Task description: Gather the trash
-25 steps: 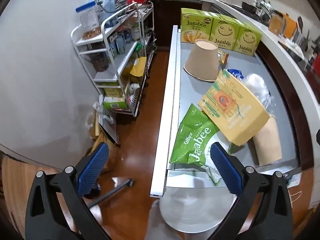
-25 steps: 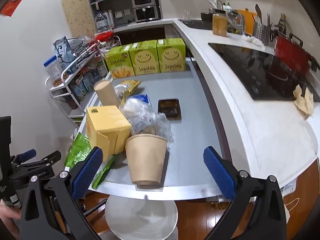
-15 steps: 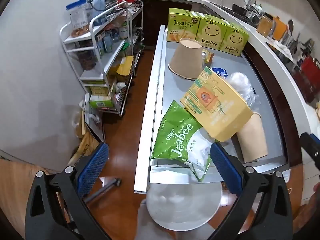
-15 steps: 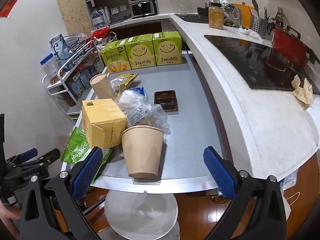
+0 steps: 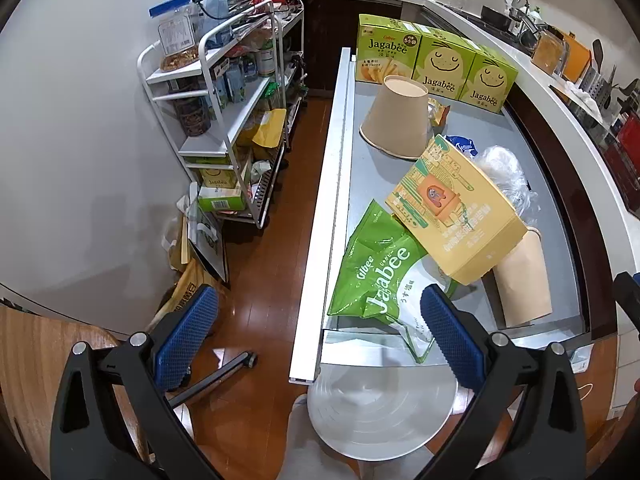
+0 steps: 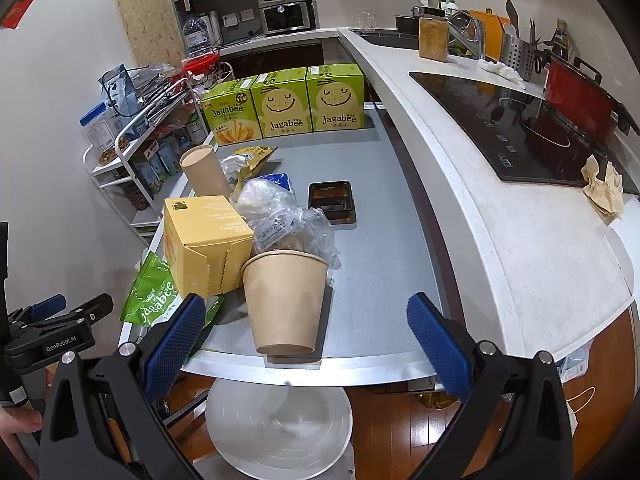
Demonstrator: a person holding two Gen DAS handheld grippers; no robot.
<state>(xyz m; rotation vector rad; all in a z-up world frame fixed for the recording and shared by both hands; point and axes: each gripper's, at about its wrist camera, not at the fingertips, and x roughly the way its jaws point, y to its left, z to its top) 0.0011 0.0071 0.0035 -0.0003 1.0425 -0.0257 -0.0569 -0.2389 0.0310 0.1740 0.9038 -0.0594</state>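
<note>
Trash lies on a grey counter (image 6: 384, 184). A green Jagabee bag (image 5: 380, 276) hangs over its near edge, also in the right wrist view (image 6: 154, 296). A yellow carton (image 5: 452, 204) (image 6: 204, 240) leans on it. A brown paper cup (image 6: 284, 300) stands at the edge, and another (image 5: 396, 120) stands upside down farther back. Crumpled clear plastic (image 6: 280, 216) and a black tray (image 6: 331, 200) lie behind. My left gripper (image 5: 316, 332) is open and empty before the bag. My right gripper (image 6: 306, 340) is open and empty before the near cup.
A round white bin lid (image 5: 380, 408) (image 6: 280, 428) sits on the floor below the counter edge. Three Jagabee boxes (image 6: 284, 102) stand at the counter's back. A wire shelf cart (image 5: 228, 120) stands left. A white worktop with a hob (image 6: 520, 128) runs right.
Both grippers have moved closer to the counter's near edge; the left view has swung left, so the bag sits nearer its middle. Both stay open and empty.
</note>
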